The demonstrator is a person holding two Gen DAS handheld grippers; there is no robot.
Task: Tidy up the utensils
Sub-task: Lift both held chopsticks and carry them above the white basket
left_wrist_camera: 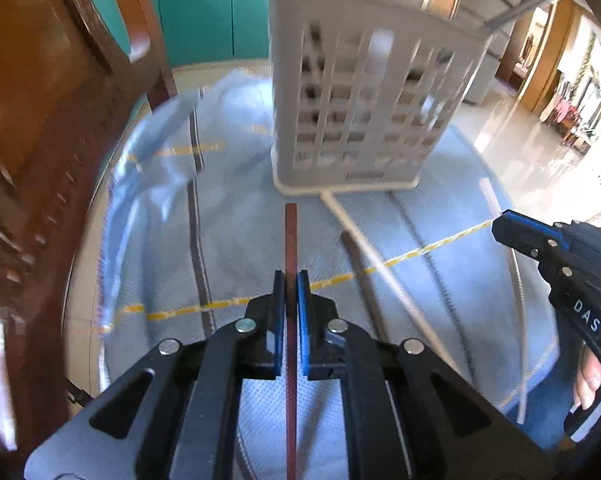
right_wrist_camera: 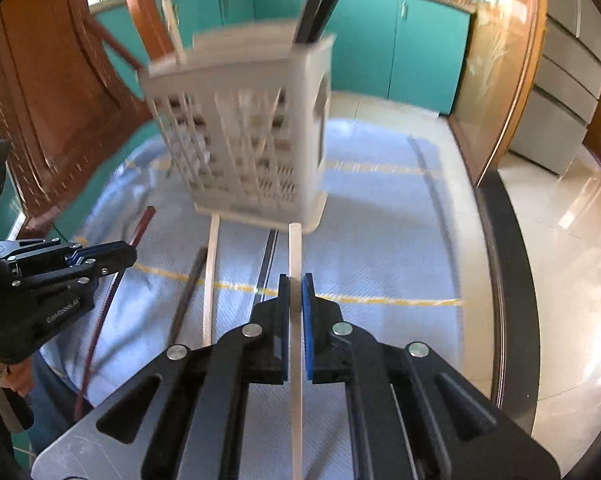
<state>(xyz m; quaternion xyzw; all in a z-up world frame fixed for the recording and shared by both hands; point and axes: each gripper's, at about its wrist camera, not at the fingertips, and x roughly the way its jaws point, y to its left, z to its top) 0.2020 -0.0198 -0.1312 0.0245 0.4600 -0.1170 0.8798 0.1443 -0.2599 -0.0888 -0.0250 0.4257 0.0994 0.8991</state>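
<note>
My left gripper (left_wrist_camera: 291, 280) is shut on a reddish-brown stick (left_wrist_camera: 291, 232) that points toward the grey slotted utensil caddy (left_wrist_camera: 364, 92) standing on the blue cloth. My right gripper (right_wrist_camera: 296, 280) is shut on a white stick (right_wrist_camera: 295, 248), also aimed at the caddy (right_wrist_camera: 252, 132). The right wrist view shows the left gripper (right_wrist_camera: 126, 254) at the left edge with its reddish stick (right_wrist_camera: 142, 224). The right gripper (left_wrist_camera: 500, 230) appears at the right edge of the left wrist view. Black utensils (right_wrist_camera: 320, 0) stand in the caddy. Another white stick (right_wrist_camera: 210, 280) and a dark brown stick (right_wrist_camera: 188, 292) lie on the cloth.
A blue cloth (left_wrist_camera: 240, 220) with yellow lines covers the round table, whose dark rim (right_wrist_camera: 504, 280) curves along the right. A wooden chair (left_wrist_camera: 40, 120) stands close on the left. Teal cabinets (right_wrist_camera: 420, 52) line the back wall. A person's fingers (left_wrist_camera: 588, 384) hold the right tool.
</note>
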